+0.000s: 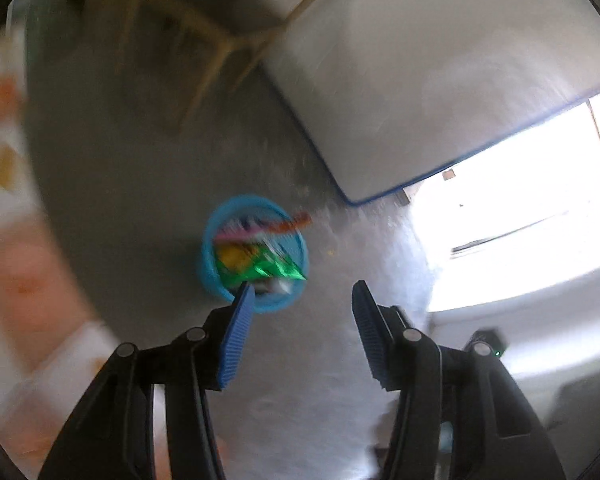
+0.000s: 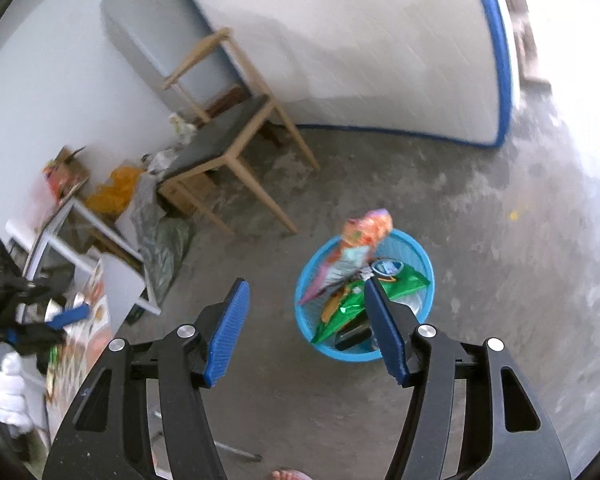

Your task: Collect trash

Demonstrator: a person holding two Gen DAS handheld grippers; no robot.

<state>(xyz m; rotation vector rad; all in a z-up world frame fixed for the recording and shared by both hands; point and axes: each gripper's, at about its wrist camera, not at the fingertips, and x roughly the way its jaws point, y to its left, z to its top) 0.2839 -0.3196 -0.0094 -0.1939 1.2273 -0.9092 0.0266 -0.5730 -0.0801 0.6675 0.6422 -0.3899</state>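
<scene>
A blue round trash basket point(image 2: 418, 258) stands on the concrete floor, holding snack wrappers: a green foil bag point(image 2: 404, 282) and an orange-pink bag point(image 2: 364, 232) sticking up over the rim. My right gripper point(image 2: 306, 288) is open and empty, high above the floor just left of the basket. In the blurred left wrist view the same basket point(image 1: 210, 256) shows with the green wrapper point(image 1: 268, 268). My left gripper point(image 1: 302, 290) is open and empty above it. The left gripper also shows in the right wrist view point(image 2: 66, 316) at the far left, with a white glove point(image 2: 6, 392).
A wooden chair point(image 2: 228, 136) stands by the wall, with bags and boxes point(image 2: 116, 192) beside it. A table edge with a patterned cloth point(image 2: 96, 320) lies at the left. A white wall with blue trim point(image 2: 496, 60) and a bright doorway point(image 1: 520, 208) are to the right.
</scene>
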